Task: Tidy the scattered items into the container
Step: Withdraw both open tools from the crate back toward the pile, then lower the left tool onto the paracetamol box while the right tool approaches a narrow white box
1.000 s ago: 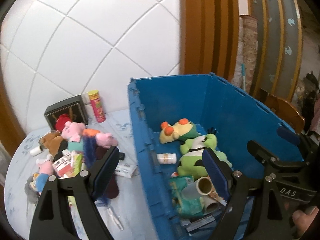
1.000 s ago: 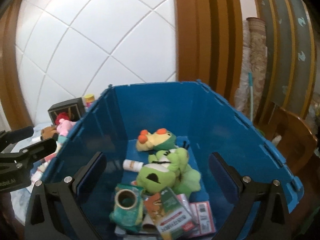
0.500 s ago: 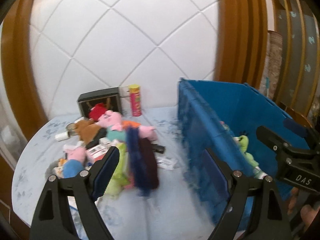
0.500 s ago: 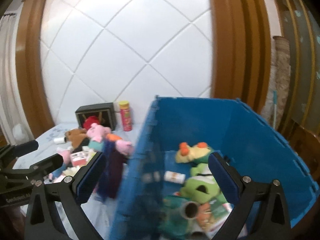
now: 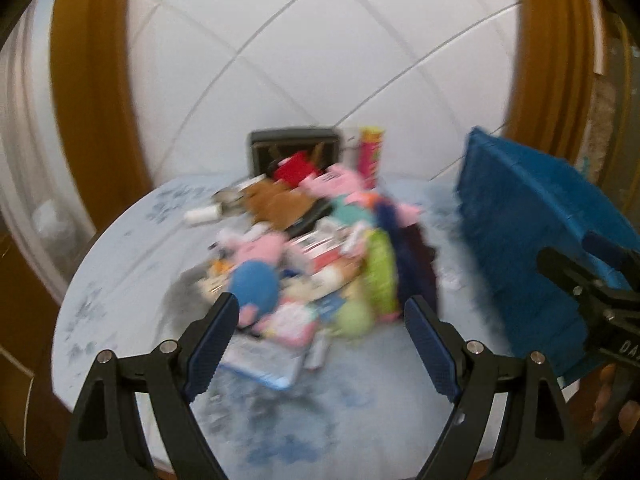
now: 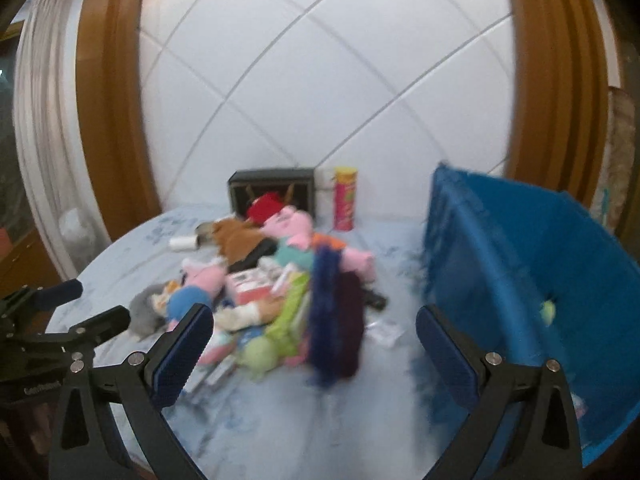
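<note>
A blurred heap of plush toys and small packets (image 5: 316, 256) lies on the round pale blue table (image 5: 120, 280); it also shows in the right wrist view (image 6: 272, 288). The blue container (image 5: 532, 248) stands at the right, also in the right wrist view (image 6: 516, 272). My left gripper (image 5: 322, 328) is open and empty, above the near edge of the heap. My right gripper (image 6: 314, 340) is open and empty, in front of the heap, left of the container. A dark blue and purple furry item (image 6: 336, 312) stands upright in the heap.
A black box (image 6: 272, 192) and a red and yellow tube can (image 6: 345, 198) stand at the back by the white tiled wall. A small white bottle (image 6: 182, 243) lies at the heap's left. Wooden frames flank the wall.
Both grippers have swung left, away from over the container toward the heap on the table. The container has moved to the right of both views. Both stay open and empty.
</note>
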{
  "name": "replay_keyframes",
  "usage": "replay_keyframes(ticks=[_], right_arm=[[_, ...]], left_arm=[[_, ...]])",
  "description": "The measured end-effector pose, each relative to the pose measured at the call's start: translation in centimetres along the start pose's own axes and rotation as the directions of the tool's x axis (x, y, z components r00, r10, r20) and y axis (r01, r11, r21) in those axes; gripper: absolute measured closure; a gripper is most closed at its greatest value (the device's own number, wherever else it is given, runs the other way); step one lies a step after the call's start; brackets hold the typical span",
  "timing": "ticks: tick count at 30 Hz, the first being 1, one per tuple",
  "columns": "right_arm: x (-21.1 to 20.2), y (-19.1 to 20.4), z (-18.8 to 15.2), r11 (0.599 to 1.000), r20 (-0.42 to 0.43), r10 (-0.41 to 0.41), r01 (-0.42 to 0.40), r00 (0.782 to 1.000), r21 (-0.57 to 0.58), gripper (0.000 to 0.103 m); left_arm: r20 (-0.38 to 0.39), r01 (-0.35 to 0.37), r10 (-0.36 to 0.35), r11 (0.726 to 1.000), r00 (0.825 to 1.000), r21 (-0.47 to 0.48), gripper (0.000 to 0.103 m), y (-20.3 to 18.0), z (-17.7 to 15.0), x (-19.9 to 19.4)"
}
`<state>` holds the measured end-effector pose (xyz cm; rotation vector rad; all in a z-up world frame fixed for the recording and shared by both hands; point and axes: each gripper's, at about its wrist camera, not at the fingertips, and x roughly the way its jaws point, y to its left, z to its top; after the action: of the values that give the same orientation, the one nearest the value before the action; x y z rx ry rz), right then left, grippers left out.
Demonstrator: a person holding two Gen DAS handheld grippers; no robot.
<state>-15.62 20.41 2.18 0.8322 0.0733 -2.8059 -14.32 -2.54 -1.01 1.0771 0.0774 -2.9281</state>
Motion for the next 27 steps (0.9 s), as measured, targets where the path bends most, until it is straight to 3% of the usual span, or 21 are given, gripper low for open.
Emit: replay_keyframes(ticks=[10,13,17,22,27], right_arm=[[4.2,7.9,-3.3,0.998,-0.078,0.06,-0.058,0.995,0.033,0.0],[4.9,8.7,-3.1,0.998,-0.053,0.061,-0.059,0.997,0.036,0.0],[8.4,9.6,-3.8,0.995,-0.117,0.1,-0.097,0.988,0.029,0.0],[13.4,10.5,-5.7,0.992,-0.257,0.127,-0.126,0.958,0.021,0.0],[17.0,9.9,-6.9,0.992,-0.335,0.124,-0.126,0.934,0.016,0.0]], left_arm=[[-0.123,-0.088,0.08,0.994,0.989,-0.061,0.018,10.7,-4.7,2.0],[-0.154,-0.109,0.095,0.99,0.984,-0.088,0.018,12.6,-5.6,3.1],[-0.194,-0.13,0.109,0.986,0.975,-0.101,0.018,13.6,-6.2,5.3],[-0.252,-0.157,0.125,0.981,0.96,-0.11,0.018,13.9,-6.5,8.5],[-0.304,-0.174,0.127,0.976,0.944,-0.132,0.018,13.6,-7.0,12.2]])
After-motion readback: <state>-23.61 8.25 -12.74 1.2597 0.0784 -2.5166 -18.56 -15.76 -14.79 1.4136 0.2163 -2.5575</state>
